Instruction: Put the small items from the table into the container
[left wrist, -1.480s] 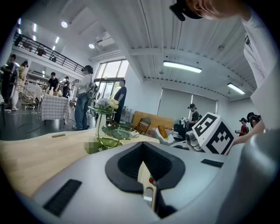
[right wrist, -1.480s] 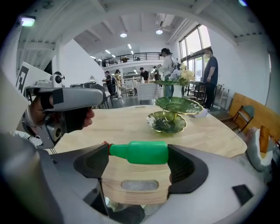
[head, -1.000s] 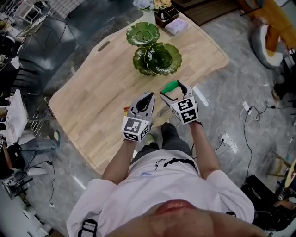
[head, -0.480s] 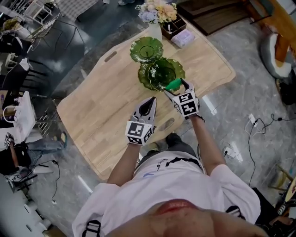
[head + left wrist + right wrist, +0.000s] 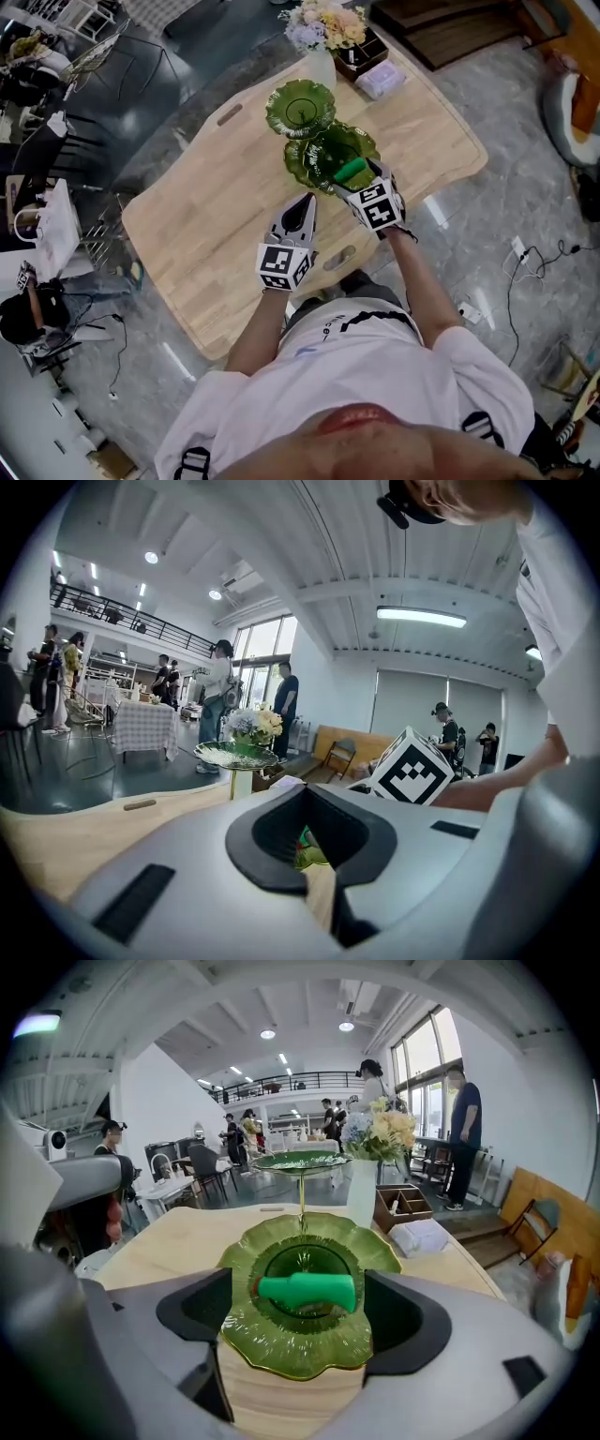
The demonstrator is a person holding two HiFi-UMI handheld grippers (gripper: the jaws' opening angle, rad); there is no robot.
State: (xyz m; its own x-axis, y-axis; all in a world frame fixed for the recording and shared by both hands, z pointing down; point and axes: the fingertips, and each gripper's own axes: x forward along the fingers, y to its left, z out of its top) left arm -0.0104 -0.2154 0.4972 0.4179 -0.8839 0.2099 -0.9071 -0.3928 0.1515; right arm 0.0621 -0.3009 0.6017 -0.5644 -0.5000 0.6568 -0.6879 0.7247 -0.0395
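Observation:
My right gripper [image 5: 354,174] is shut on a small green bottle-shaped item [image 5: 351,171]. It holds the item just above the lower bowl [image 5: 323,155] of a green glass two-tier dish. In the right gripper view the green item [image 5: 309,1290] lies crosswise between the jaws, over the middle of the bowl [image 5: 298,1340]. The dish's upper plate [image 5: 300,105] stands beyond on a thin stem. My left gripper [image 5: 302,201] hovers over the wooden table [image 5: 206,206], left of the right one. Its jaws are shut with nothing between them, and only a sliver of the dish shows past them.
At the table's far end stand a vase of flowers [image 5: 321,37], a wooden box [image 5: 361,52] and a white tissue pack [image 5: 380,80]. Chairs and clutter are on the floor at left, cables and a power strip [image 5: 520,251] at right. Several people stand in the background.
My right gripper has carried the green item forward from near the table's front edge to over the green bowl. The left gripper has moved forward only a little.

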